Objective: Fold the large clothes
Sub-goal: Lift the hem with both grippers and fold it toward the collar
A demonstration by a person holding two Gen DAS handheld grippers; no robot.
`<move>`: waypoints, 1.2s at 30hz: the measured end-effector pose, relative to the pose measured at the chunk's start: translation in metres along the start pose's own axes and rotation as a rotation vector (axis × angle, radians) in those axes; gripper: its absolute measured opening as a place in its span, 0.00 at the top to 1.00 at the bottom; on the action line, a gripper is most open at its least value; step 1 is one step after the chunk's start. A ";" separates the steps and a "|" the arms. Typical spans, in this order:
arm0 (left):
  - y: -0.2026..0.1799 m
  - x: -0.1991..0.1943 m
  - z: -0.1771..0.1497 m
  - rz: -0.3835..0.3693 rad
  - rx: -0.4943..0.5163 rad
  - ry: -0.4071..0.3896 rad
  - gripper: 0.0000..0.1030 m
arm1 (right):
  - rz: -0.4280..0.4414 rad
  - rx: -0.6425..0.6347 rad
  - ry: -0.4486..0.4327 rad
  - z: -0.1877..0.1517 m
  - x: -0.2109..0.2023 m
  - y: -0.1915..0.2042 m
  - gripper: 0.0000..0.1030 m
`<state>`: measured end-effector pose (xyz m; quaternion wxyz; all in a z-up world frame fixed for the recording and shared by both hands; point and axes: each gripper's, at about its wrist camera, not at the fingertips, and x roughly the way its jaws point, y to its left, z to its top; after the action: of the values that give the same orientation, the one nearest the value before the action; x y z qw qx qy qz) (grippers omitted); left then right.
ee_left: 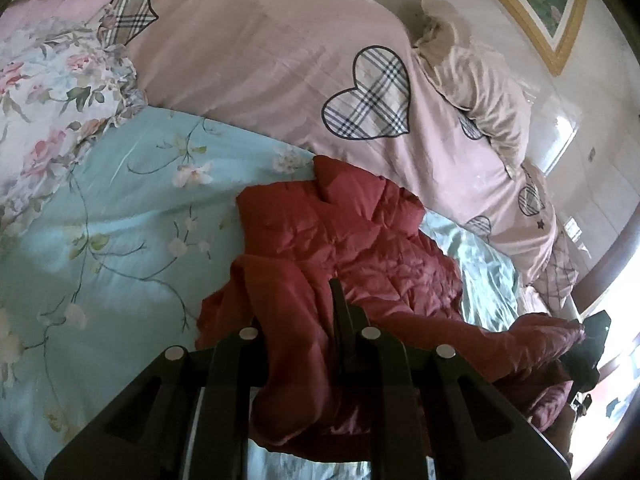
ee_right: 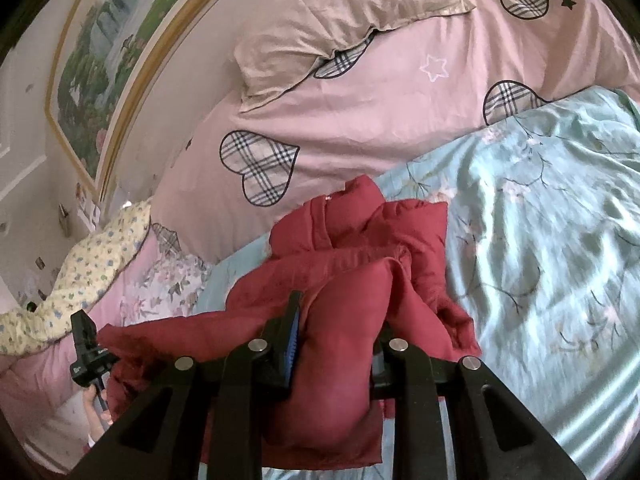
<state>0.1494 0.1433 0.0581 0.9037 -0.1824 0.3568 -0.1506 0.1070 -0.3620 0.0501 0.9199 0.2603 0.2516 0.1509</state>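
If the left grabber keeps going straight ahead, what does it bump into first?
Most likely more of the red jacket it already grips: the left gripper points across the puffy heap lying on the blue flowered sheet. Beyond that comes the pink heart quilt, though depth is hard to judge.

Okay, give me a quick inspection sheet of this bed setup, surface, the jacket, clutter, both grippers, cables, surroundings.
Surface: light blue floral bedspread, rumpled.
Job's things: red padded jacket, bunched up and not yet folded, lying on the bedspread.
Clutter: pink duvet with plaid hearts beyond the jacket; beige pillow on top of it; floral quilt and yellow flowered cloth at the side.
Grippers: left gripper shut on a fold of the jacket; right gripper shut on a thick bunch of it.
Cables: nothing seen.
Surroundings: gold-framed landscape painting on the wall.
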 end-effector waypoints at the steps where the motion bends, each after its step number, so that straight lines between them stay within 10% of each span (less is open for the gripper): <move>1: -0.001 0.004 0.004 0.006 -0.002 -0.001 0.85 | -0.001 0.000 -0.001 0.003 0.003 -0.001 0.77; 36: 0.015 0.205 0.103 0.223 -0.024 0.032 0.81 | -0.247 0.123 -0.026 0.087 0.184 -0.084 0.76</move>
<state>0.3668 0.0970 0.0003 0.9068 -0.1497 0.3911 -0.0477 0.3194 -0.3903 -0.0027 0.9169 0.2851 0.2787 0.0174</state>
